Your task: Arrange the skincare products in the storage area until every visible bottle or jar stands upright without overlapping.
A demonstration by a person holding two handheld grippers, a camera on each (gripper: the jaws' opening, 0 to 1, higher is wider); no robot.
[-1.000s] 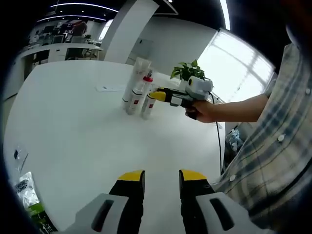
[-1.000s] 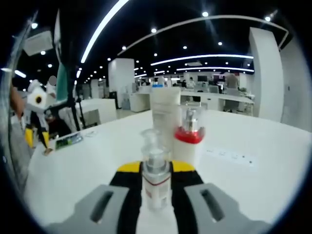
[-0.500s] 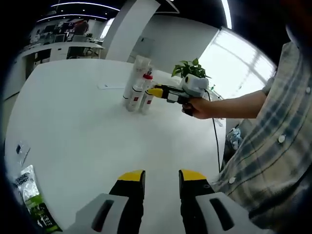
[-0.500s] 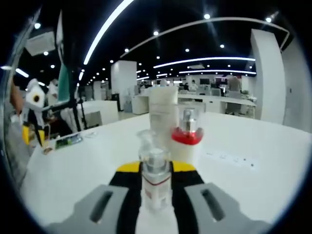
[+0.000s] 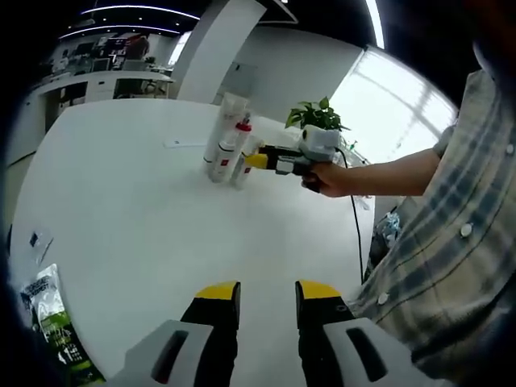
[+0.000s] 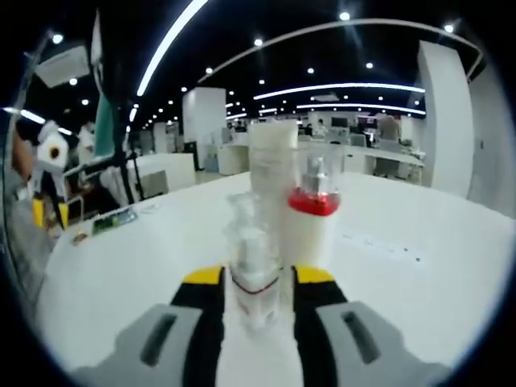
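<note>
Clear bottle between hand-held gripper jaws

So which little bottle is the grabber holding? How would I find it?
Look at the white table, where three bottles stand together. The small clear bottle stands nearest, between the right gripper's yellow-tipped jaws. Behind it are a red-collared pump bottle and a tall white tube; it's the shortest and see-through.

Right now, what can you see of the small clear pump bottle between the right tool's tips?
The small pump bottle looks like clear plastic, with a transparent cap over its pump and a white label banded in red. It stands upright on the white table, between the right tool's open tips, just in front of the red-collared bottle.
</note>
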